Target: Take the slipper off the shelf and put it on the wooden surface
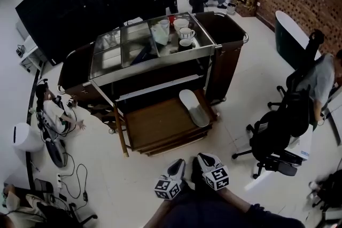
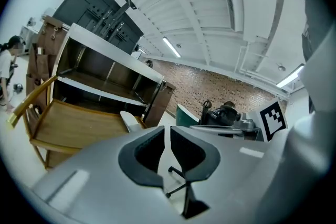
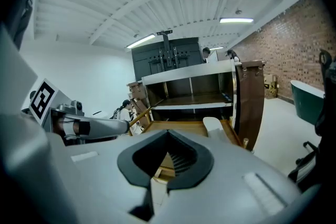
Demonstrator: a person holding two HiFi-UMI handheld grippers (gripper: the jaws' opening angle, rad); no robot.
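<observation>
Head view: the slipper point(image 1: 193, 108) lies mid-frame on the wooden surface point(image 1: 155, 126), job apparently done. My left gripper point(image 1: 178, 165) and right gripper point(image 1: 204, 158) hang at bottom centre, well apart from it. Left gripper view: jaws seemingly clenched, empty. Right gripper view: jaws clenched, empty. I'd stay clear; office chair point(image 1: 278, 133) crowds the right.

surface: wooden surface point(image 1: 155, 125) | load: 1 slipper point(image 1: 193, 108) | position: along right edge
</observation>
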